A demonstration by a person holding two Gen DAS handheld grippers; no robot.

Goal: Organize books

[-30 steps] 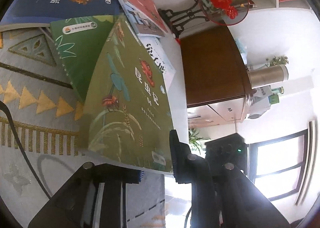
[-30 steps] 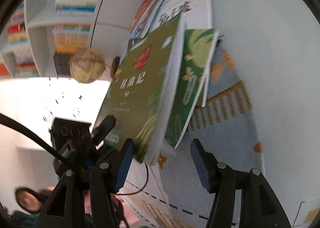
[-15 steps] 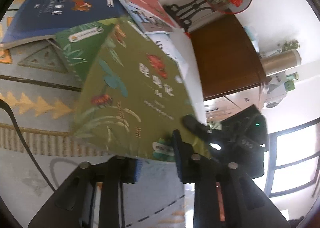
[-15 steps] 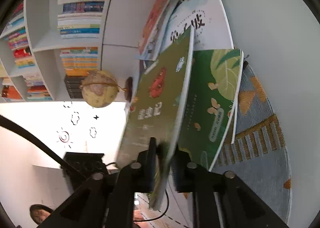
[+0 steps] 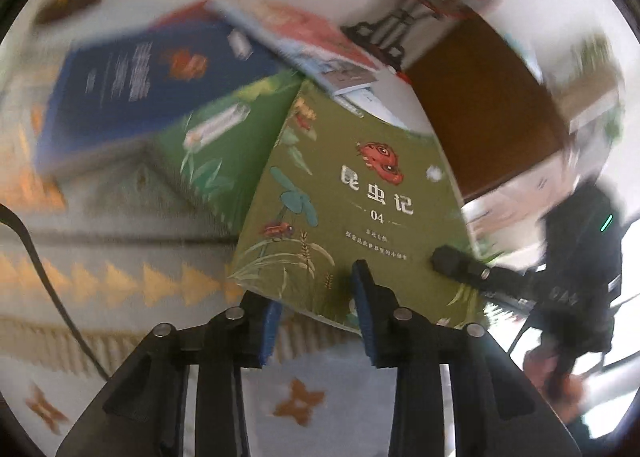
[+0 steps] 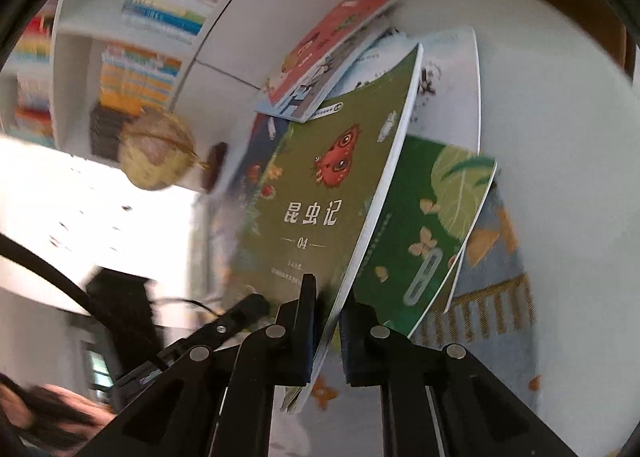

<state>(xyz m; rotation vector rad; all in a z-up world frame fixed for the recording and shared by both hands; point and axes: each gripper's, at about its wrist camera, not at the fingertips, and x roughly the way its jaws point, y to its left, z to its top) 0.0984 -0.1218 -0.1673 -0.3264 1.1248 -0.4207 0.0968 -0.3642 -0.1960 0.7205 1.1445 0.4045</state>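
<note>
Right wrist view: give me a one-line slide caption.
Right gripper shut on the olive insect book, lifting its edge off the green book.

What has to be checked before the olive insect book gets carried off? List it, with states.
1. Right gripper shut on the olive book, at its lower edge: ok.
2. Left gripper clamped too: not ok; its jaws stand open astride the lower edge.
3. Book raised off the leaf-green book: ok, it is tilted up on edge.
4. Far corner free of the pink book: cannot tell; they overlap in view.
5. Black cable apart from the book: ok.
</note>
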